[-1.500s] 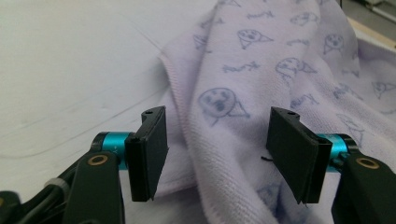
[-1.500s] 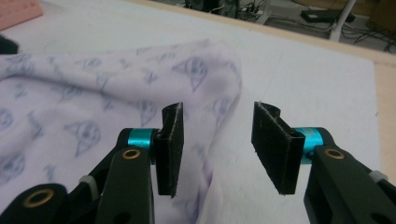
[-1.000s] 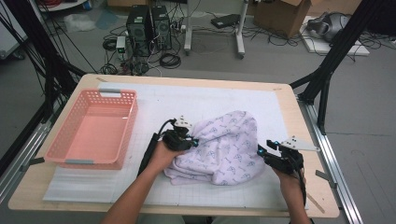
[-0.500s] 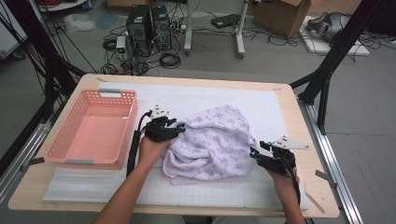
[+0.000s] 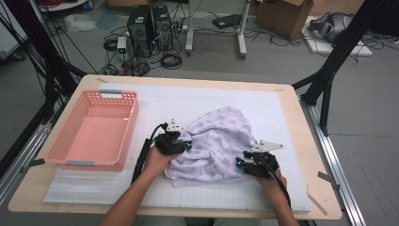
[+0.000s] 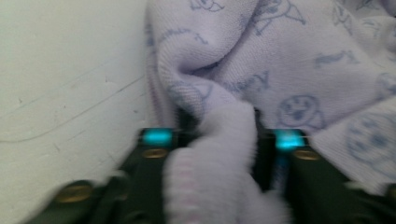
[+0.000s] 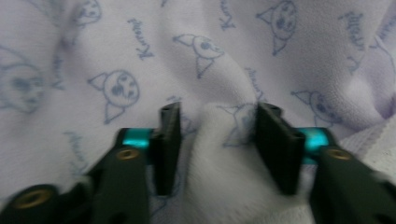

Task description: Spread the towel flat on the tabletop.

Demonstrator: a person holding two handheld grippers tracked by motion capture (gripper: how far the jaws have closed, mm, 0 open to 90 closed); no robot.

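A pale lilac cloth printed with small cat faces lies crumpled on the white mat in the middle of the table. My left gripper is at its left edge; in the left gripper view a thick fold of the cloth fills the gap and both pads press on it, the jaws having just been closing. My right gripper is at the cloth's lower right edge. Its jaws have also just been closing around a raised fold of the cloth, with a gap still beside one pad.
A pink plastic basket with nothing in it stands on the left of the mat. The wooden table edge runs along the right. Computers, cables and black frame legs are on the floor beyond the table.
The left gripper swung out to the upper left, then came back down onto the cloth's left edge. The right gripper moved left into the cloth. The cloth is more bunched up.
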